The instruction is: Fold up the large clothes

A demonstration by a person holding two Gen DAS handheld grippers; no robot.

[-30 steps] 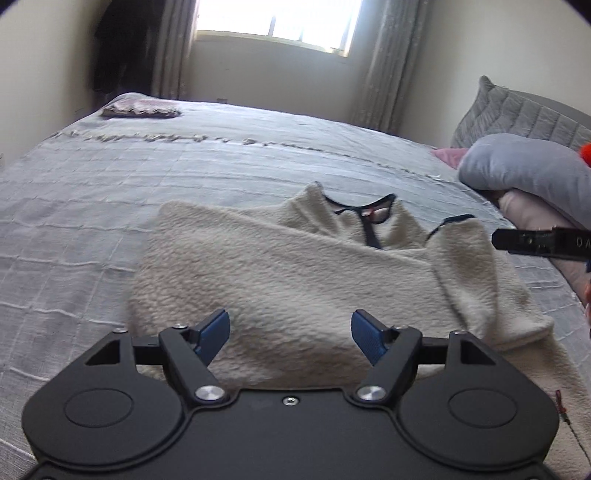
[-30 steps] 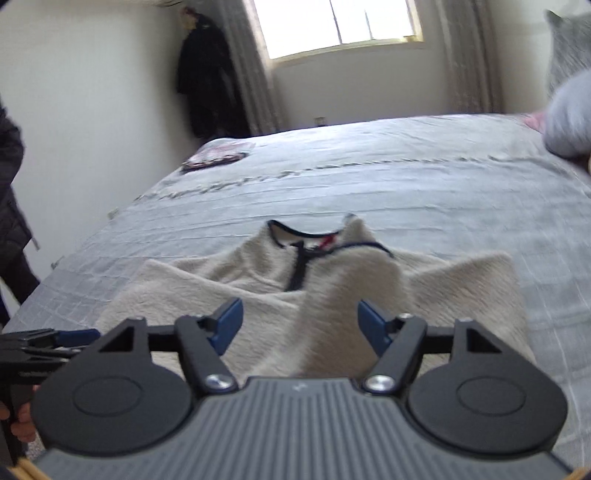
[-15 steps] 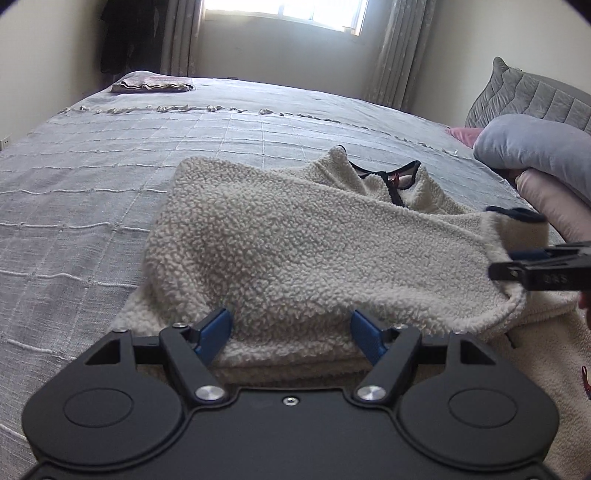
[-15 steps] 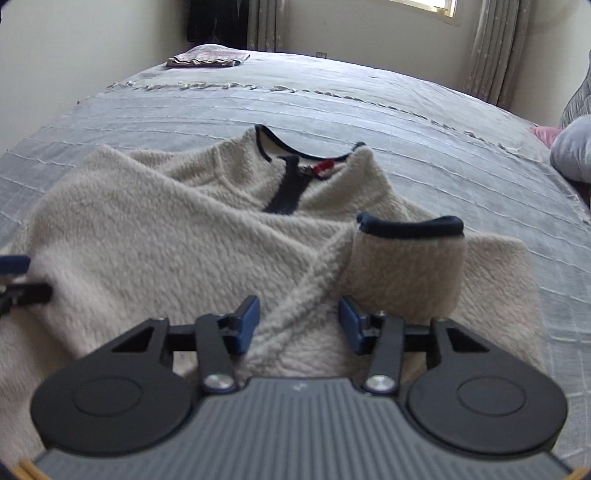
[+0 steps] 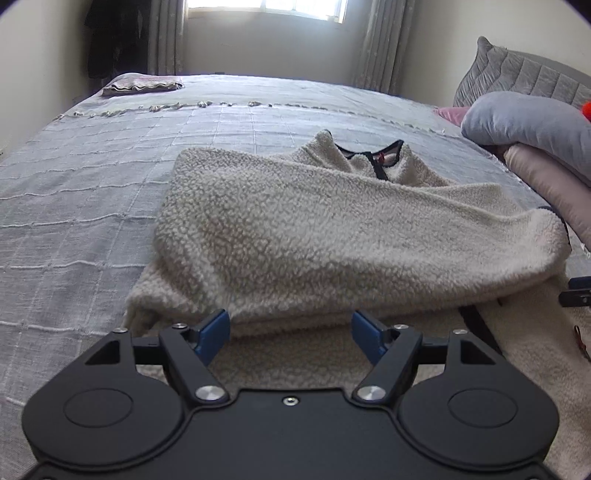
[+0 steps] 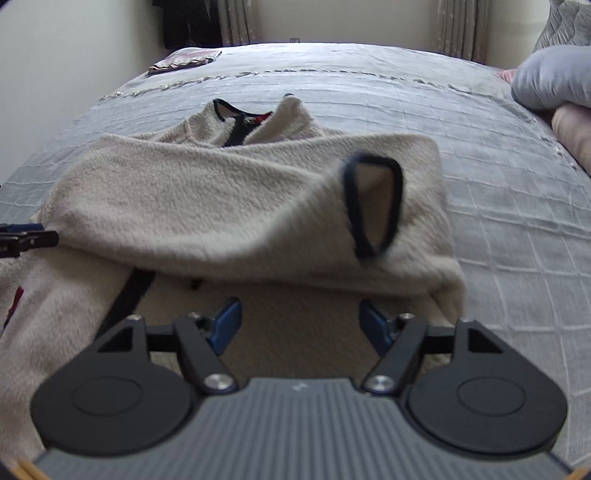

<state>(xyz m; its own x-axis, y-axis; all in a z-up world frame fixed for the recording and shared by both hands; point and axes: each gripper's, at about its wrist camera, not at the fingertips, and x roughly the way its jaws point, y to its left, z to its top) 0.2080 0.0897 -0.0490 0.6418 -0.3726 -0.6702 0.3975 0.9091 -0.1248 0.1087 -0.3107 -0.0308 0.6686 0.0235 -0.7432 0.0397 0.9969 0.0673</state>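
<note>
Grey bedspread (image 5: 110, 177) is covered by a cream fleece jacket (image 5: 332, 236), its sleeves folded across. Left gripper (image 5: 290, 332) is held wide, empty. Right gripper (image 6: 300, 325) has just been opened; nothing is pinched.

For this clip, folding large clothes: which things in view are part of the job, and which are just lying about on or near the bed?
Part of the job:
- fleece, sleeve folded across its body, cuff on top
- left gripper, open
- right gripper, jaws just opened, nothing between them

Lying about:
- folded cloth at the far corner of the bed
- pillows
- dark garment hanging by the curtain
</note>
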